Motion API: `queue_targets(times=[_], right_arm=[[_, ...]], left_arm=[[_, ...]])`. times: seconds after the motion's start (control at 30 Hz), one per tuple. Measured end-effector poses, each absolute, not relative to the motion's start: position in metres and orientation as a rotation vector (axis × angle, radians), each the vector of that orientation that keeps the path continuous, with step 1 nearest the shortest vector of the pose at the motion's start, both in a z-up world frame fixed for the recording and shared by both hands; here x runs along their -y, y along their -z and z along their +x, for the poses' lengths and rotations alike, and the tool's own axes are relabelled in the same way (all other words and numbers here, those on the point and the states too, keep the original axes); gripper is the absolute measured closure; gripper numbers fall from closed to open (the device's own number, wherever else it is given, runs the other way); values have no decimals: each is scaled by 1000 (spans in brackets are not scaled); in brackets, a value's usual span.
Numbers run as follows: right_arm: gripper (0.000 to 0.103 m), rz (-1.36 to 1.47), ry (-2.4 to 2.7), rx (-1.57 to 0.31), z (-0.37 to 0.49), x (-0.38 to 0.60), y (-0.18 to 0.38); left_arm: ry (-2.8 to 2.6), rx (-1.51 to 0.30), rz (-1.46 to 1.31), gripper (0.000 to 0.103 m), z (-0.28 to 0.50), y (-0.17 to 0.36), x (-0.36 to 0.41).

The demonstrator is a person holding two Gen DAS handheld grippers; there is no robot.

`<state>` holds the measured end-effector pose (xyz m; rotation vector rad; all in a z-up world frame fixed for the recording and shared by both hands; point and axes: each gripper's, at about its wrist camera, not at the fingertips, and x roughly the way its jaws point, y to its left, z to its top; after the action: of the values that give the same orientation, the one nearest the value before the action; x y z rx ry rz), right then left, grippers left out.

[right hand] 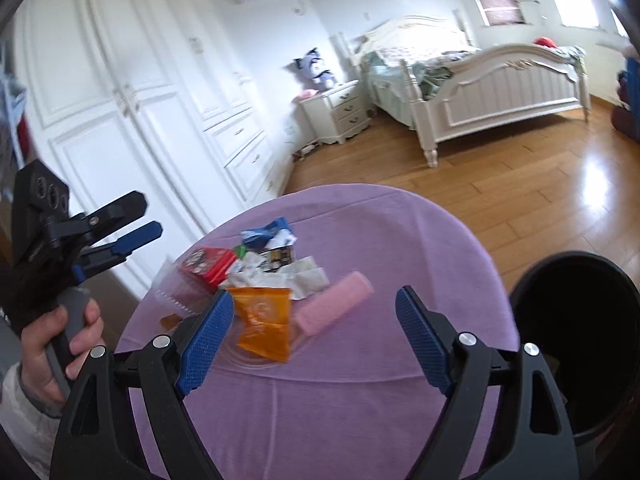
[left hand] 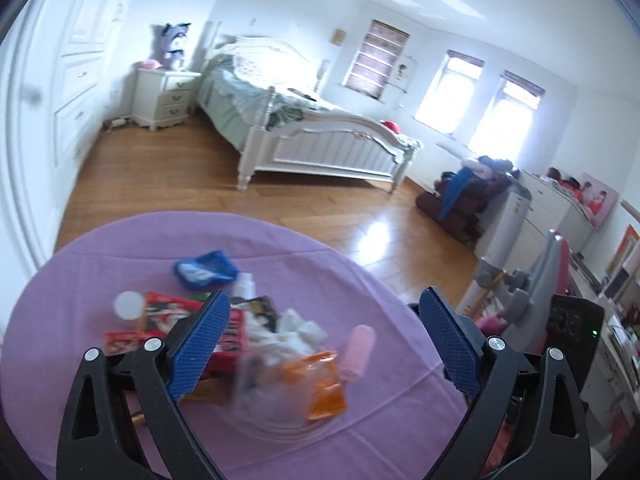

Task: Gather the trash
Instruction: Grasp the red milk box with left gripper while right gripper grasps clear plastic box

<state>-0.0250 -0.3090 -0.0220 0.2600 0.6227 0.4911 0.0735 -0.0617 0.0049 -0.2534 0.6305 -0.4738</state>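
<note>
We see a round surface [right hand: 360, 400] draped in a purple cloth [left hand: 100, 280]. Directly on it lie an orange packet [right hand: 264, 320], a pink roll [right hand: 332, 304], a red box [right hand: 208, 262], white tissues [right hand: 308, 278] and a blue wrapper [left hand: 206, 269].

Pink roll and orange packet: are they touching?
Cannot tell. In the right wrist view the pink roll sits beside the orange packet, edges meeting or overlapping.
</note>
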Motion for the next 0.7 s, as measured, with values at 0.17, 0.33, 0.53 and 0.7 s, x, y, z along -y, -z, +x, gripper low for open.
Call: queue_targets(times=[0.17, 0.33, 0.53, 0.7], right_arm=[[18, 1, -641, -580, -21, 234, 6], [18, -165, -723, -616, -4, 184, 11], [54, -246, -737, -687, 13, 160, 19], [64, -141, -739, -715, 12, 172, 18]], left_arm=[[487, -646, -169, 9, 88, 8, -5], [619, -652, 159, 9, 113, 15, -19], [803, -726, 338, 9, 153, 41, -11], [954, -745, 314, 9, 170, 56, -4]])
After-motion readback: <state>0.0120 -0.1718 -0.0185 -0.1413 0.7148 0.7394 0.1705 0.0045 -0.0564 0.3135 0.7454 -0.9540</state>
